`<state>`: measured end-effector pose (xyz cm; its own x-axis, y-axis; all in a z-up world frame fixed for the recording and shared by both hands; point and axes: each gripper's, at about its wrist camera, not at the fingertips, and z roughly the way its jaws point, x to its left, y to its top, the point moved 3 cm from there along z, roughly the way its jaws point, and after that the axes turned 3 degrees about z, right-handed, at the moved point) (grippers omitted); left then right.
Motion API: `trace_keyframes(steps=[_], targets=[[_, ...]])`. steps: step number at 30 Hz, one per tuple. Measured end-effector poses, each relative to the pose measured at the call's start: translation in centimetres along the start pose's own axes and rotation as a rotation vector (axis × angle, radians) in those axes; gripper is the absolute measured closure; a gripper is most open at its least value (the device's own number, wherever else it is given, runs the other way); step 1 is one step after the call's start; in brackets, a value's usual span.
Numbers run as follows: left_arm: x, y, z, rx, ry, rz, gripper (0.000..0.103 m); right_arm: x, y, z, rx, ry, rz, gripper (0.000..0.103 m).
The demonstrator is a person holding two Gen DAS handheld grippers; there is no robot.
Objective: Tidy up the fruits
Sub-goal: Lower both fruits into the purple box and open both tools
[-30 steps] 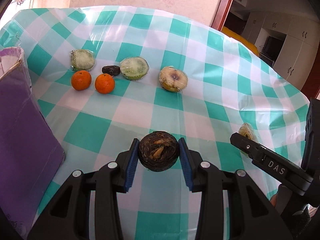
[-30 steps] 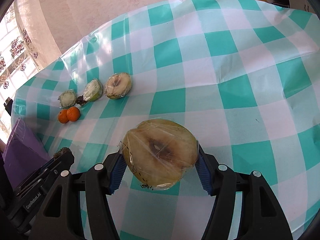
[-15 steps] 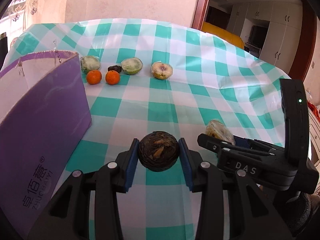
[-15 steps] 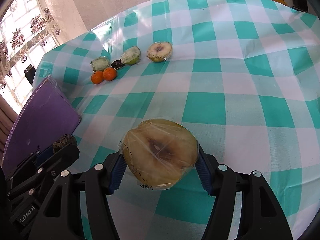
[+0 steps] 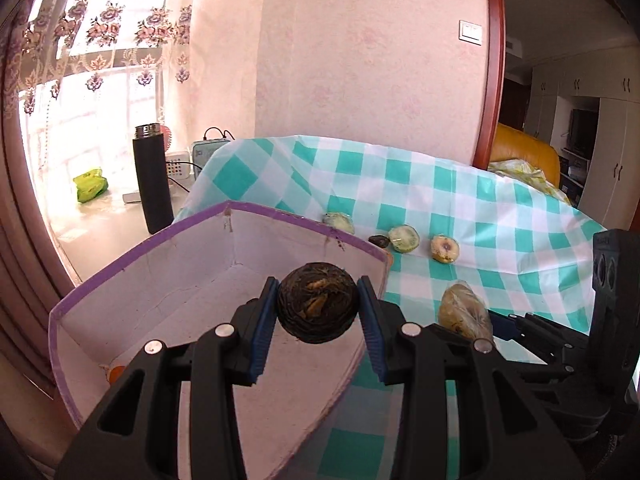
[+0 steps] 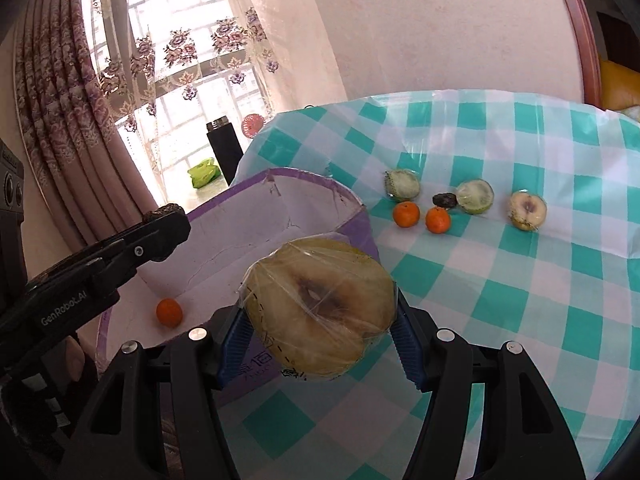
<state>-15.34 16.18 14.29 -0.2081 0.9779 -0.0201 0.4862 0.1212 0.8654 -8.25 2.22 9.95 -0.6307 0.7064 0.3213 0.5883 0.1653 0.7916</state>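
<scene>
A: What is the left gripper (image 5: 317, 309) holding?
B: A dark round fruit (image 5: 317, 307), squeezed tight; the purple box (image 5: 140, 240) is under it.
A: And the right gripper (image 6: 318, 320)?
B: Half open, pinching a wrapped pear half (image 6: 320, 304); the box is just past it, to its left.

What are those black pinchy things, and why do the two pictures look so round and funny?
Each is a claw that a person holds, one per hand, with a bulging camera on it, so you get one picture per hand. The left claw grips a dark round fruit above a purple box. The right claw grips a wrapped fruit half. One orange lies in the box. Two more oranges and several wrapped halves lie on the checked tablecloth.
</scene>
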Motion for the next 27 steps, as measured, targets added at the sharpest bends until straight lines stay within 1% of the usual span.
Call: trace_keyframes(steps=[4, 7, 8, 9, 11, 12, 13, 16, 18, 20, 21, 22, 23, 24, 25, 27], targets=[[4.7, -0.4, 0.3, 0.073, 0.123, -0.034, 0.063, 3.4, 0.3, 1.9, 0.037, 0.046, -0.084, 0.041], [7.2, -1.1, 0.8, 0.158, 0.241, 0.024, 0.062, 5.4, 0.4, 3.1, 0.062, 0.053, -0.147, 0.041], [7.8, -1.5, 1.4, 0.199, 0.263, 0.042, 0.062, 6.1, 0.3, 3.7, 0.079, 0.046, -0.174, 0.041], [8.6, -1.9, 1.8, 0.236, 0.261, 0.041, 0.062, 6.7, 0.2, 4.4, 0.105, 0.031, -0.201, 0.040], [10.0, -3.0, 2.8, 0.319, 0.239, 0.013, 0.062, 8.1, 0.1, 5.3, 0.122, -0.033, -0.288, 0.039], [10.5, -3.5, 3.2, 0.353, 0.234, 0.008, 0.062, 8.6, -0.1, 5.9, 0.158, -0.052, -0.325, 0.039], [10.8, -3.9, 3.6, 0.372, 0.238, 0.011, 0.062, 9.0, -0.3, 6.5, 0.183, -0.077, -0.364, 0.039], [11.1, -4.8, 4.6, 0.417, 0.278, 0.065, 0.062, 10.0, -0.8, 7.6, 0.235, -0.155, -0.464, 0.039], [11.1, -5.3, 5.1, 0.443, 0.281, 0.069, 0.062, 10.1, -1.0, 8.1, 0.262, -0.174, -0.485, 0.039], [11.2, -5.4, 5.1, 0.452, 0.279, 0.060, 0.061, 10.3, -1.1, 8.5, 0.277, -0.193, -0.495, 0.039], [11.3, -5.4, 5.1, 0.453, 0.282, 0.058, 0.055, 10.3, -1.1, 8.8, 0.282, -0.199, -0.494, 0.038], [11.4, -5.4, 5.0, 0.454, 0.293, 0.056, 0.043, 10.4, -1.2, 8.8, 0.285, -0.202, -0.494, 0.035], [11.5, -5.5, 4.9, 0.455, 0.303, 0.055, 0.037, 10.4, -1.2, 8.8, 0.282, -0.207, -0.497, 0.033], [11.6, -5.4, 4.8, 0.451, 0.307, 0.050, 0.028, 10.4, -1.2, 8.7, 0.274, -0.214, -0.499, 0.025], [11.7, -5.4, 4.7, 0.445, 0.303, 0.044, 0.024, 10.4, -1.1, 8.7, 0.268, -0.219, -0.500, 0.021], [11.8, -5.3, 4.6, 0.439, 0.303, 0.036, 0.018, 10.3, -1.0, 8.6, 0.264, -0.212, -0.493, 0.018]])
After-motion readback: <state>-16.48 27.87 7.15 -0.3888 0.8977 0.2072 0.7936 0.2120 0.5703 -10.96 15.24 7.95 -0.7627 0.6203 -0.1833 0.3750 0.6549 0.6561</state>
